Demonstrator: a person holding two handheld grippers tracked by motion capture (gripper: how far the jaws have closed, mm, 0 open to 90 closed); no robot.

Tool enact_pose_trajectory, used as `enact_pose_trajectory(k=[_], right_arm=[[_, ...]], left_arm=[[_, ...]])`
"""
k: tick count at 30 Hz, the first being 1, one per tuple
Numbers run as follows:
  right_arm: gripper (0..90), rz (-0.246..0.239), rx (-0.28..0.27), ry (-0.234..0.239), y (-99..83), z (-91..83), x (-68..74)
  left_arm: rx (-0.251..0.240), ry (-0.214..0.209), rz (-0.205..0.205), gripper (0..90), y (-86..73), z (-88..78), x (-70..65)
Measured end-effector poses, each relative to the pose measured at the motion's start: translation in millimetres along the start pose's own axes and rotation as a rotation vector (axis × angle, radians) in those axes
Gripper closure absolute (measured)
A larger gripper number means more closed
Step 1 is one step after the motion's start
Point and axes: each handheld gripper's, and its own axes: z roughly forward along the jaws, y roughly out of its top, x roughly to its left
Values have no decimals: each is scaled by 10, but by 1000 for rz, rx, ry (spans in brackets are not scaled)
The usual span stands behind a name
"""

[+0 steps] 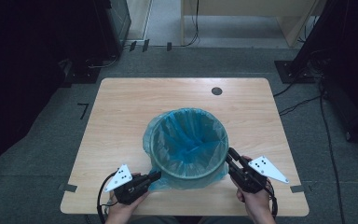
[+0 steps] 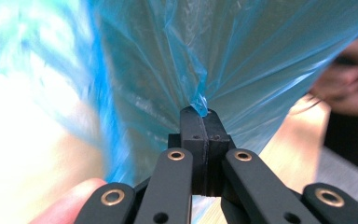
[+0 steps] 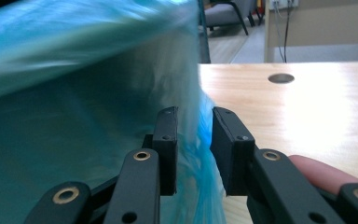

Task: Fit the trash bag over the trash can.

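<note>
A round bin (image 1: 189, 173) stands on the wooden table (image 1: 121, 116), lined with a thin blue plastic bag (image 1: 186, 135) whose edge hangs over the rim. My left gripper (image 1: 156, 176) is at the bin's near-left side. In the left gripper view it (image 2: 200, 114) is shut, pinching a fold of the blue bag (image 2: 242, 60) at its tips. My right gripper (image 1: 230, 153) is at the bin's near-right side. In the right gripper view its jaws (image 3: 193, 135) stand apart, with the bag's hanging edge (image 3: 200, 163) between them and a gap showing.
A dark round cable hole (image 1: 216, 91) sits near the table's far edge. Dark stands and cables lie on the grey carpet around the table. A finger (image 3: 321, 172) rests beside the right jaws.
</note>
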Motion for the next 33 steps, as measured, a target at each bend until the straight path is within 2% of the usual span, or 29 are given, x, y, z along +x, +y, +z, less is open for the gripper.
enact_pose_trajectory(k=[2,4,7,9,12,14,16,18,19,21,23,25,28,30,31,33], right_arm=[[726,9,14,-15,-25,12,-27],[726,16,19,-20,-48,17,-46],[726,11,33,-19,-83,27,-49],[730,-1,44,-19,-112,42,-46],[763,-9,54,-22,-130,48,-59],[799,-1,48,-27,-117,32,-85],[854,-4,35,-38,-91,7,-116],[900,-4,25,-31,-54,-19,-133],[900,-10,16,-24,-33,-31,-138],[900,-36,-3,-14,18,-57,-127],[900,-66,-24,-3,86,-86,-113],[900,-91,-49,3,170,-114,-104],[900,-120,-88,-13,316,-141,-114],[900,-129,-106,-14,424,-147,-133],[900,-134,-117,-12,479,-149,-142],[900,-151,-118,13,589,-142,-153]], left_arm=[[71,47,-17,900,-39,74,10],[140,76,-25,900,-72,149,11],[212,144,-11,900,-115,231,-3],[225,166,-7,900,-130,238,1],[225,187,19,900,-129,162,26],[196,168,-3,889,-149,87,80],[168,158,-30,757,-184,31,126],[144,150,-57,598,-183,-16,166],[117,122,-74,550,-157,-61,188],[65,100,-77,492,-106,-131,201],[10,114,-68,448,-51,-215,203],[-41,131,-81,409,-16,-285,212],[-114,133,-79,398,2,-345,207],[-127,155,-58,374,13,-363,206],[-123,180,-53,352,16,-368,211],[-106,218,-63,311,6,-388,249]])
